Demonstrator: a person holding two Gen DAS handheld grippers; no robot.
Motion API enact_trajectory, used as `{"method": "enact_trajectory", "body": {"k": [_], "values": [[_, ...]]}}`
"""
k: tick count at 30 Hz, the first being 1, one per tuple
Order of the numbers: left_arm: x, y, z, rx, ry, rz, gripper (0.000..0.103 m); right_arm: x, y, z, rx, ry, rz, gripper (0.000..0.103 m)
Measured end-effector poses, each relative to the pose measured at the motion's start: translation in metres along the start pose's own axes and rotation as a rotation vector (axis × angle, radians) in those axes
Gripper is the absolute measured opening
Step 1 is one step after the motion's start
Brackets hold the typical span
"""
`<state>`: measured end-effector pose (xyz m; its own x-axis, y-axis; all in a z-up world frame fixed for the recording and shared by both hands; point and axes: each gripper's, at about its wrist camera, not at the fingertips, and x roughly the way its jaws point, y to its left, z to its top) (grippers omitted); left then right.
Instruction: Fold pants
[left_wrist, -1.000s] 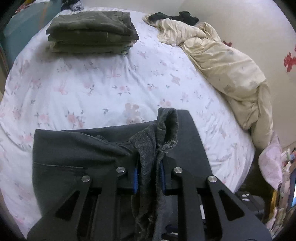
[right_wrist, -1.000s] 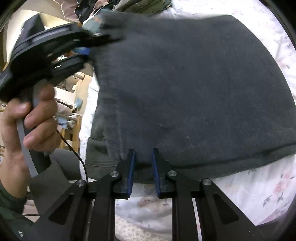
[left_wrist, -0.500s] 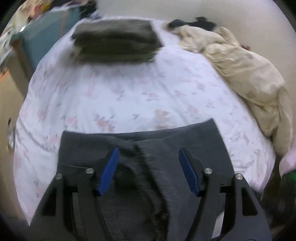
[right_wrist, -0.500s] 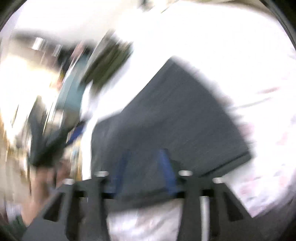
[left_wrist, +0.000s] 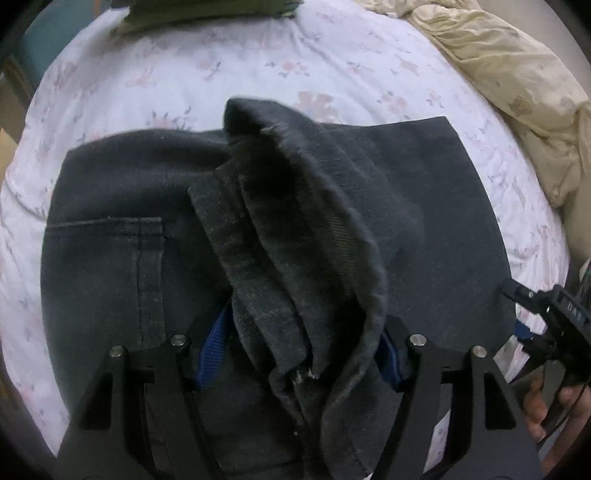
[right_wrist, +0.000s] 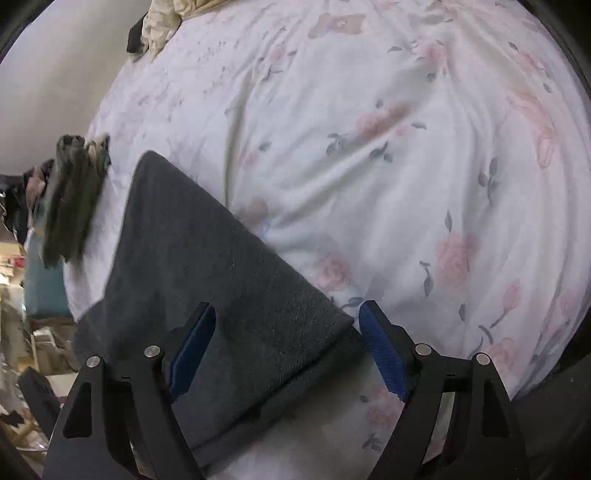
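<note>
Dark grey denim pants (left_wrist: 424, 206) lie folded on the white floral bed sheet (left_wrist: 295, 62), one bunched hem ridge rising between your left claw's (left_wrist: 299, 354) spread blue pads. A second ago that claw pinched this ridge; it has since let go. Your right claw (right_wrist: 288, 350) also stands spread now, over the folded corner, where earlier it was nearly pressed together. Behind lie stacked olive-green folded garments (right_wrist: 74, 199) and a crumpled cream blanket (left_wrist: 517, 85).
</note>
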<state>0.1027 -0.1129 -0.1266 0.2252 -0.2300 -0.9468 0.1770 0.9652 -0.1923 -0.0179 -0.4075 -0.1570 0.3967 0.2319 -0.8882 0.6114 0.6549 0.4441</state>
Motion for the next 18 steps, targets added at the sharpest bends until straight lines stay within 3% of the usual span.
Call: {"method": "enact_trajectory", "body": {"k": [2,4,6,8,13,16,18], "values": [[-0.002,-0.001,-0.003,0.003,0.000,0.006,0.065,-0.003,-0.003,0.001,0.011,-0.003,0.002,0.080],[-0.006,0.001,-0.002,-0.012,0.000,0.008,0.065,-0.005,-0.004,0.001,0.014,-0.001,0.004,0.066],[-0.012,0.001,-0.004,-0.018,-0.012,0.018,0.065,-0.011,-0.003,0.004,0.004,-0.004,0.011,0.034],[-0.020,0.002,-0.006,-0.022,-0.029,0.024,0.064,-0.021,0.002,0.004,-0.028,-0.020,0.041,0.020],[-0.045,0.005,-0.013,-0.044,-0.067,0.032,0.066,-0.048,0.022,-0.005,-0.118,-0.108,0.138,0.017],[-0.068,0.004,-0.011,-0.034,-0.104,0.027,0.079,-0.066,0.040,-0.013,-0.189,-0.161,0.242,0.017],[-0.088,0.004,-0.008,-0.031,-0.140,0.015,0.080,-0.080,0.055,-0.020,-0.257,-0.181,0.320,0.016]]}}
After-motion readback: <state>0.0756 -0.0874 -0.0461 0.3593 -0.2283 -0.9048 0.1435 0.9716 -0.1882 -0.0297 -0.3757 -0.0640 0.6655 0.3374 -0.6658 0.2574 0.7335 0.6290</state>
